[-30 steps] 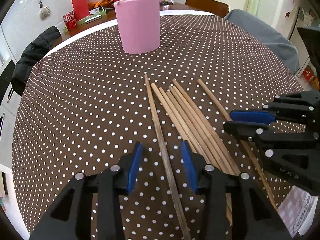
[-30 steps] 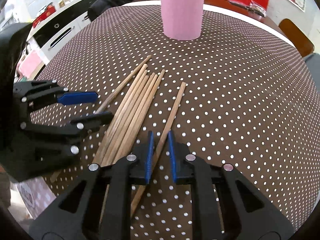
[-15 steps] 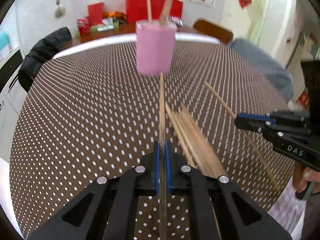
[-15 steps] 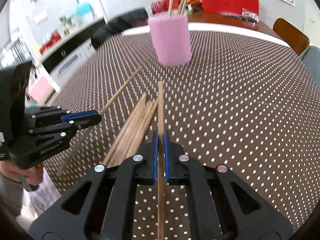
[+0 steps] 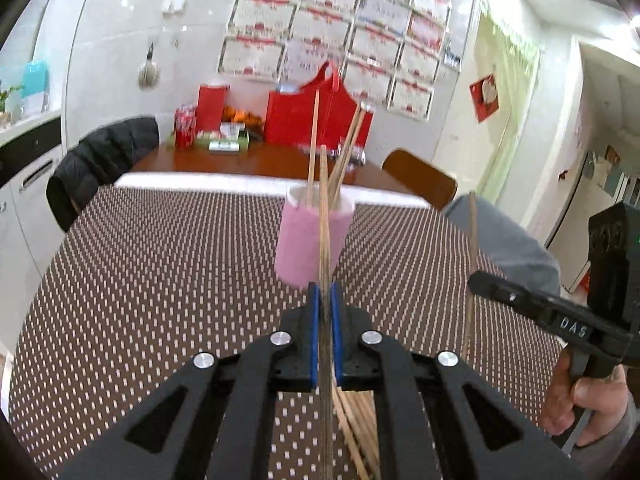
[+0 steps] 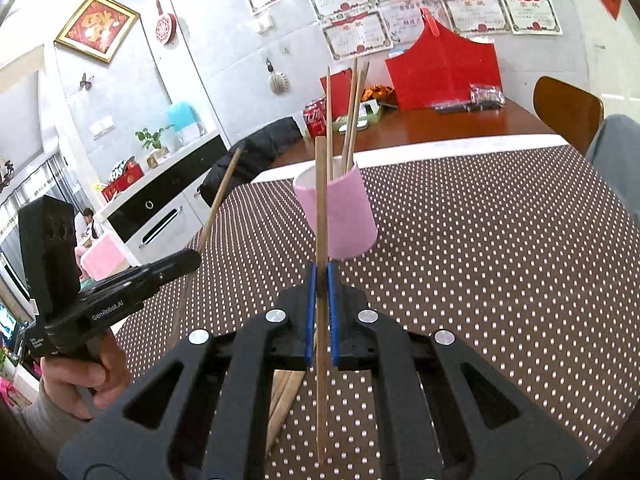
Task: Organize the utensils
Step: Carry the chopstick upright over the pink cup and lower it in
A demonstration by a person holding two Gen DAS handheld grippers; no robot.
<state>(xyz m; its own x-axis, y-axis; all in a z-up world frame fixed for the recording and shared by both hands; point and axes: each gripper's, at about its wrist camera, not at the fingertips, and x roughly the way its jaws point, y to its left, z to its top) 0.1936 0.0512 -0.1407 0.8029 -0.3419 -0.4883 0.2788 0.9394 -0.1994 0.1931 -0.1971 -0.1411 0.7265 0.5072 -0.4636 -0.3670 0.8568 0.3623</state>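
While pale wooden chopsticks [image 5: 360, 436] lie bunched, both fingers clamp one slim chopstick [image 5: 325, 216] each.

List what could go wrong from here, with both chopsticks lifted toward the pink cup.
1. The pink cup already holds three chopsticks; an incoming tip may knock them or catch the rim and tip the cup.
2. The left gripper and right gripper each pinch a long chopstick between narrow pads, so it could pivot or slip.
3. Both sticks aim at one opening and may collide.
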